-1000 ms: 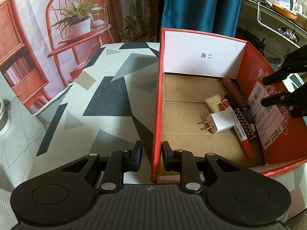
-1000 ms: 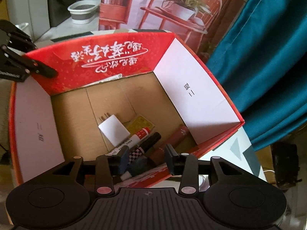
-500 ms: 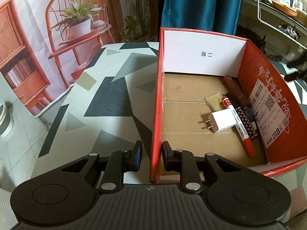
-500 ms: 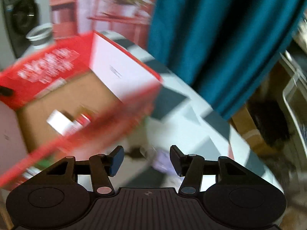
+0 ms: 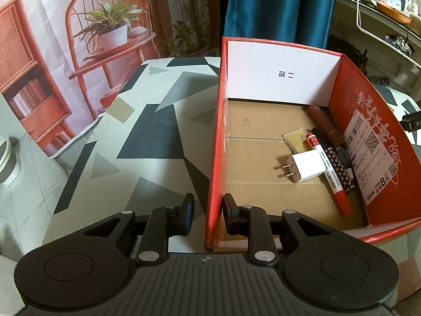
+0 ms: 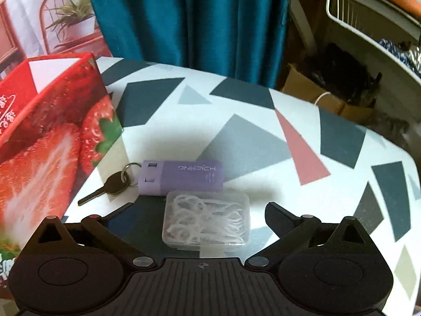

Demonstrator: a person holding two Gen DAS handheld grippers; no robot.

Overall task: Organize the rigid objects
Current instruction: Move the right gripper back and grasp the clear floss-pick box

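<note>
The left tool is clenched on the near wall of the red box, one finger inside, one outside. Ahead of it and to its right, on the box floor, lie a white charger and a red marker. The right tool has just been opening and is now released (nothing gripped); a clear floss-pick case lies on the bench between its fingers, a purple case with a key just beyond.
</note>
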